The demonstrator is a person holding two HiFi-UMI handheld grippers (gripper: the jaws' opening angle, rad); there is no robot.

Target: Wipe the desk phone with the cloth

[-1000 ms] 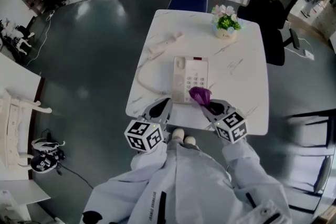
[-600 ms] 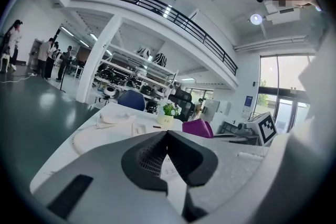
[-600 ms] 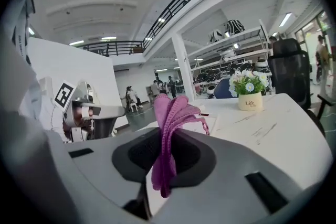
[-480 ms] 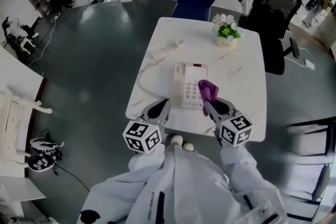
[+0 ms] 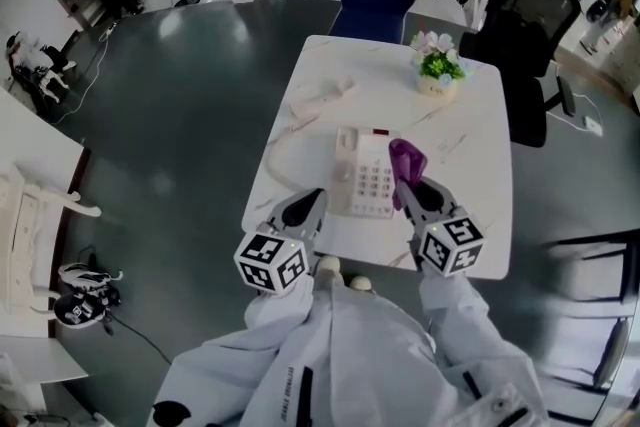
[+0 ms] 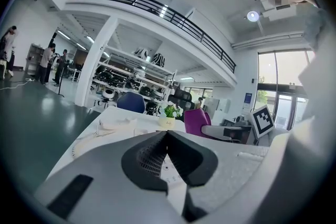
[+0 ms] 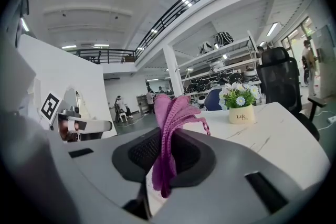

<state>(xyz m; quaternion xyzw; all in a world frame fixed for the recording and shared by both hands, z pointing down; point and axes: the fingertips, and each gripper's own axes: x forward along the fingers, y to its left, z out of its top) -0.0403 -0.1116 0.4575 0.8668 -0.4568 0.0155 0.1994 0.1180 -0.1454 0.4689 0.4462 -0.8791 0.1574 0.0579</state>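
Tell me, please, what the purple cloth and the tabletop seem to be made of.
Cloth: knitted or crocheted yarn, matte, judging by its open looped stitches. Tabletop: white marble look with grey veins, faintly glossy; stone or laminate, cannot tell.

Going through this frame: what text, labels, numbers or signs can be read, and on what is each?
"Life": on the white flower pot, read in the right gripper view; a smaller line beneath it is too small to read.
Keypad of the desk phone: markings too small to read.
Vertical print on the person's jacket: too blurred to read.
Blue wall sign: too small to read.
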